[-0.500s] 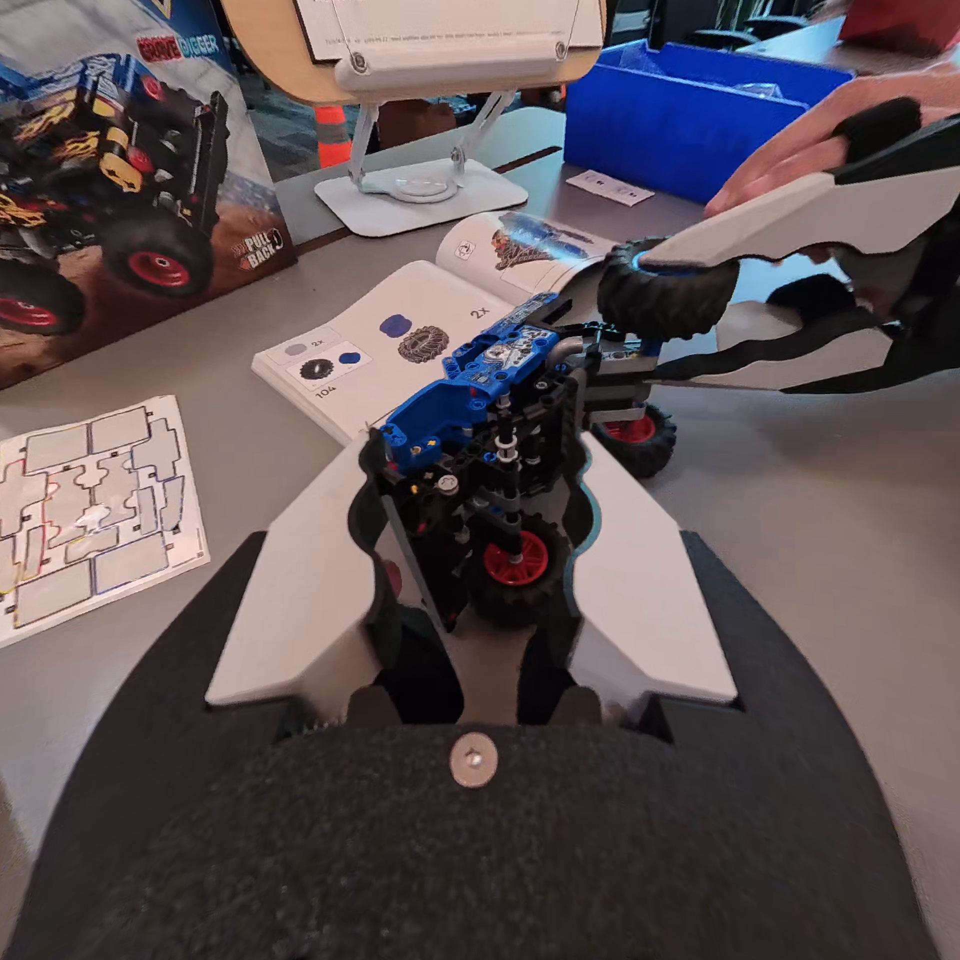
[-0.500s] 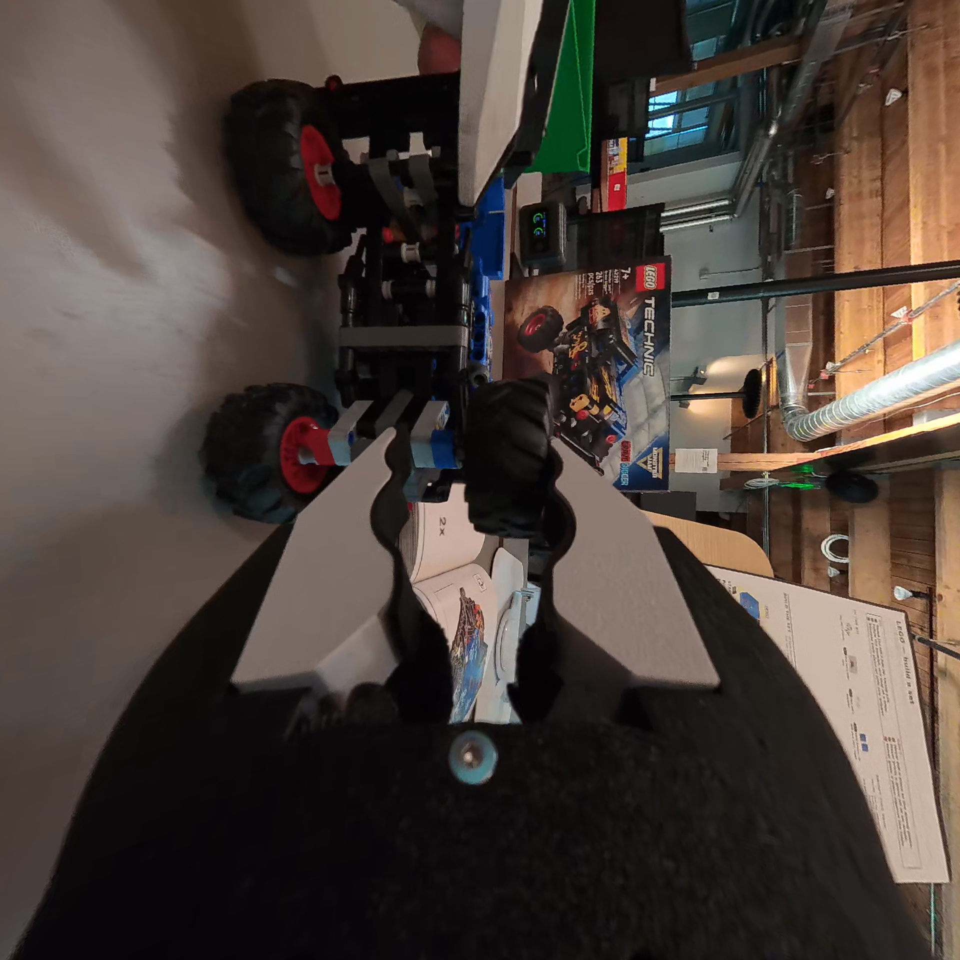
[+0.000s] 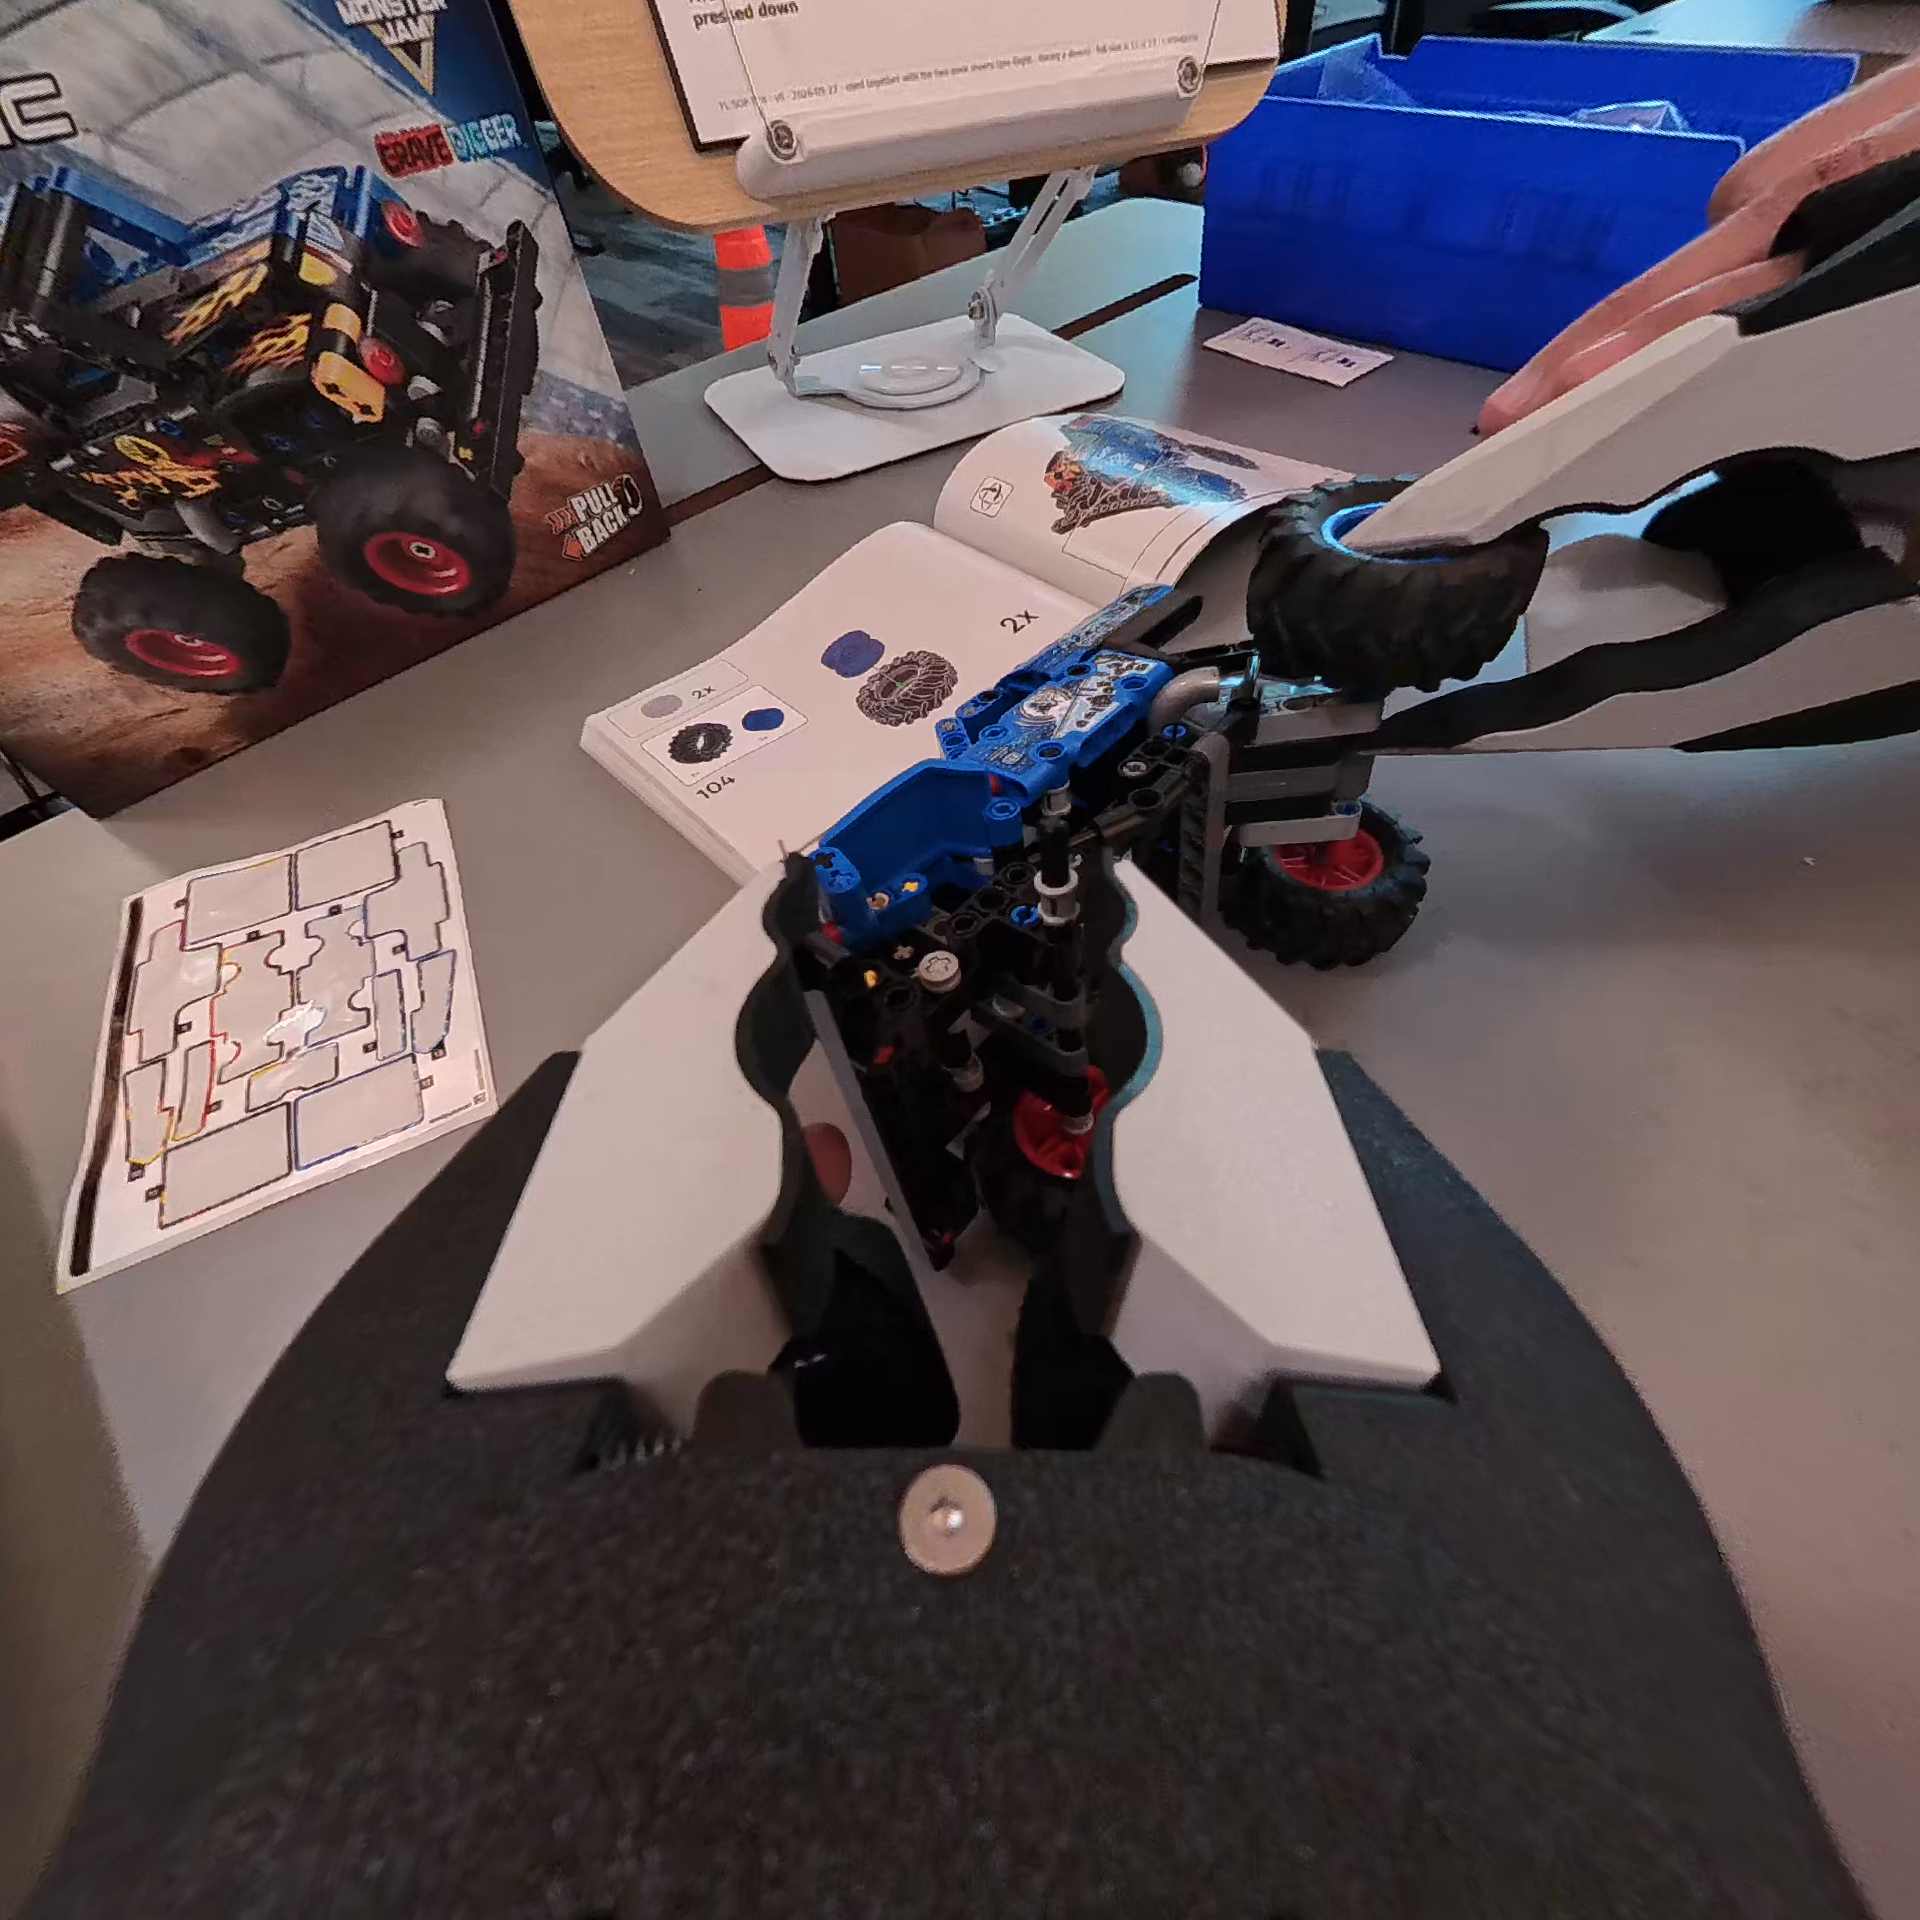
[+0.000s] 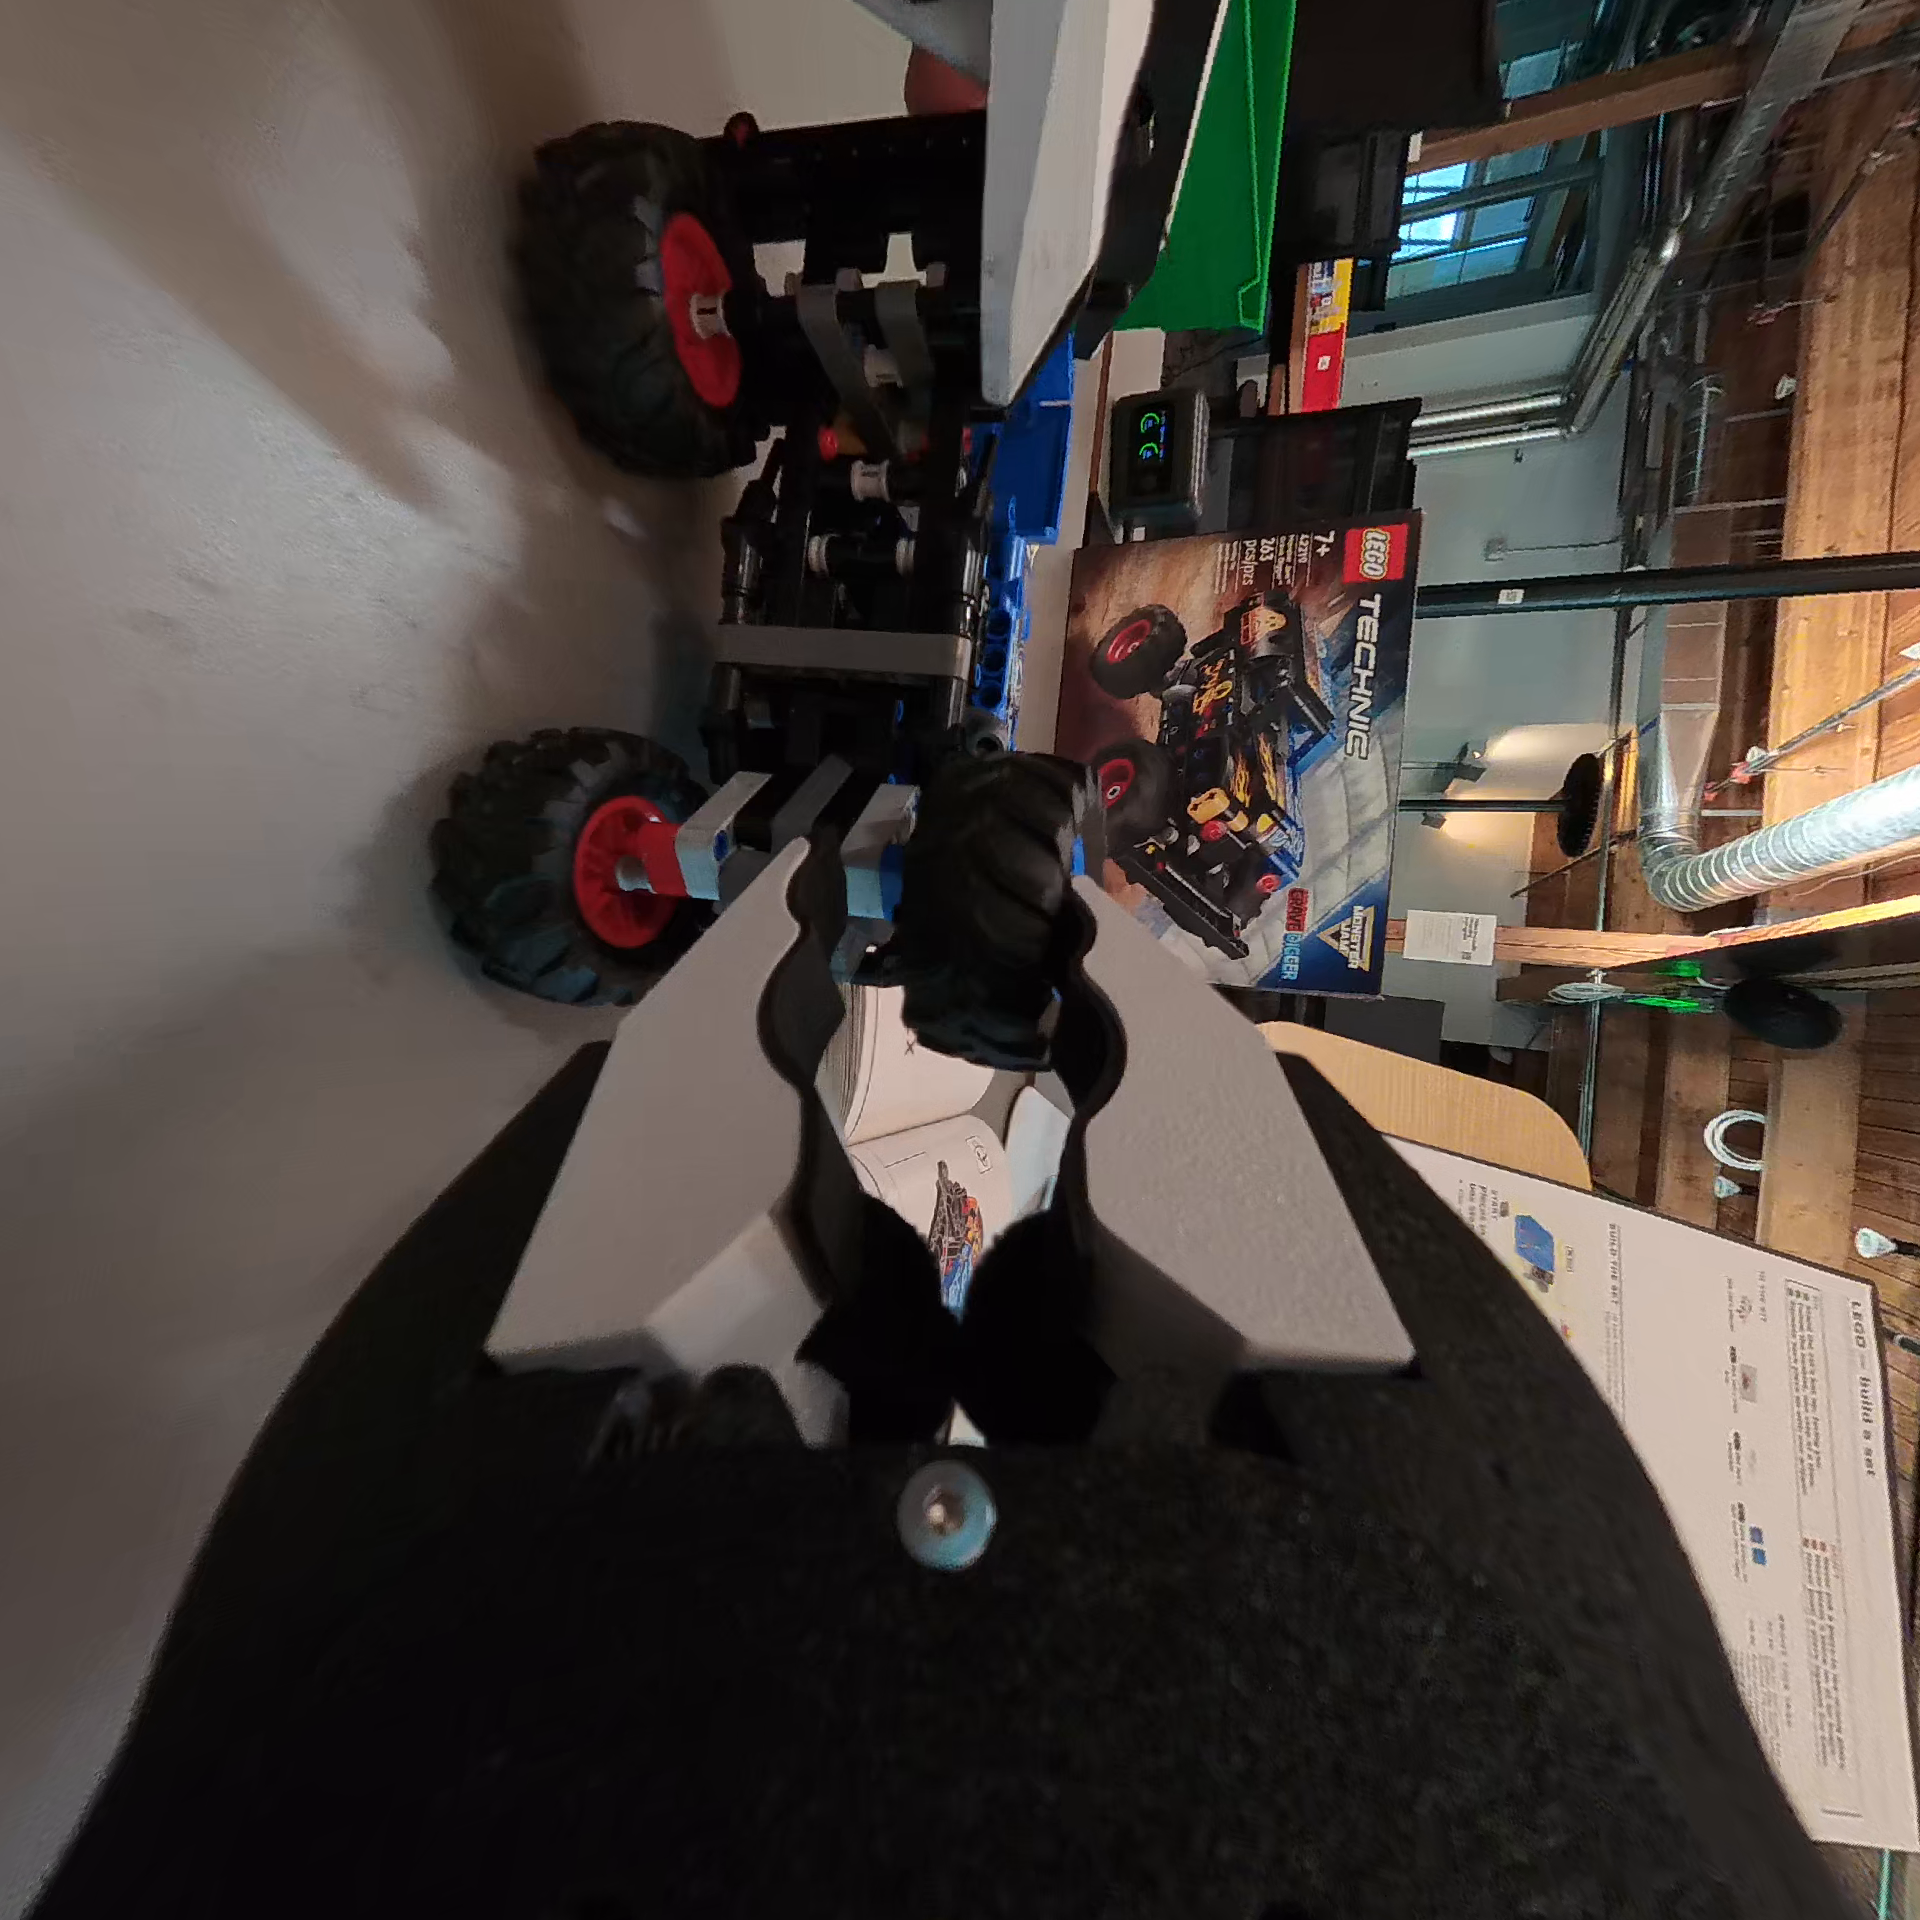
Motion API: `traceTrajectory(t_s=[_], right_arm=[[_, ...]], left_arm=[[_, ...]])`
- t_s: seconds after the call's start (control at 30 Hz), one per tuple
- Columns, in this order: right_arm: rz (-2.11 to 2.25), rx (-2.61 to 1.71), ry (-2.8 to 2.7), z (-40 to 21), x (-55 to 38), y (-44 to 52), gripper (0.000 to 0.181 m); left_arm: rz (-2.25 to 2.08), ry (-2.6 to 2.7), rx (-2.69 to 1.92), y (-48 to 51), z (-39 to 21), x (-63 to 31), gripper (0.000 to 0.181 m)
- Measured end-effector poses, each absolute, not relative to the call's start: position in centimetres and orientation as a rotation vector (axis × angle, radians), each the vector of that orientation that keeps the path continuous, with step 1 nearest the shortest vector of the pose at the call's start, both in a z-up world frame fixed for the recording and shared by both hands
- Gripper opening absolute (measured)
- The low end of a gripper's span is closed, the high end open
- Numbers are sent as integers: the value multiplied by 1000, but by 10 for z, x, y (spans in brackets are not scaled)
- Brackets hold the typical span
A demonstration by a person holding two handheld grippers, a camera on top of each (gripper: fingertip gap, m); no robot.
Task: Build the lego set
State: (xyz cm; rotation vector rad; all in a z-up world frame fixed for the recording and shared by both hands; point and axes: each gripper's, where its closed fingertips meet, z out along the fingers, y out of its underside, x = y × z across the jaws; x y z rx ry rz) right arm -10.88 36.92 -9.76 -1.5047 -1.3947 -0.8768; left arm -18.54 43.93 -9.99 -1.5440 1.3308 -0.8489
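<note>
Truck (image 3: 997,831) nearer, lengthwise away from left jaws pinching it; right jaws pinching tyre (image 3: 1382,603).

The left wrist view sits close behind its own fingers (image 3: 675,1122), looking forward and down over the worktop (image 3: 1558,1091) at the truck model (image 3: 997,831), which is very near the lens. Farther off it takes in the open booklet (image 3: 831,675) and the box (image 3: 260,364) at the far left. The right wrist view is rolled onto its side, so the worktop (image 4: 260,623) fills its left edge like a wall. It looks at the truck model (image 4: 852,623) from the truck's end, just as near. Both views share the truck, the booklet (image 4: 914,1091) and the box (image 4: 1226,748).
</note>
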Motion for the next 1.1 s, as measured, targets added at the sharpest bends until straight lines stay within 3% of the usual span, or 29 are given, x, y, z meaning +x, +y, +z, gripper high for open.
traceTrajectory(t_s=[0.3, 0.47, 0.87, 0.97, 1.1], right_arm=[[-859, -1522, -1361, -96, -112, 366, 41], [-546, -1683, -1207, -88, -119, 358, 69], [-322, -1753, -1014, -93, -83, 357, 62], [-500, -1666, -1067, -87, -77, 358, 51], [-600, -1627, -1156, -86, -74, 359, 52]], left_arm=[[-817, 1355, -1528, 438, -101, -187, 51], [-784, 1416, -1503, 430, -106, -182, 56], [-776, 1415, -1534, 435, -110, -183, 64], [-753, 1430, -1534, 436, -112, -182, 63], [-693, 1437, -1548, 441, -118, -182, 65]])
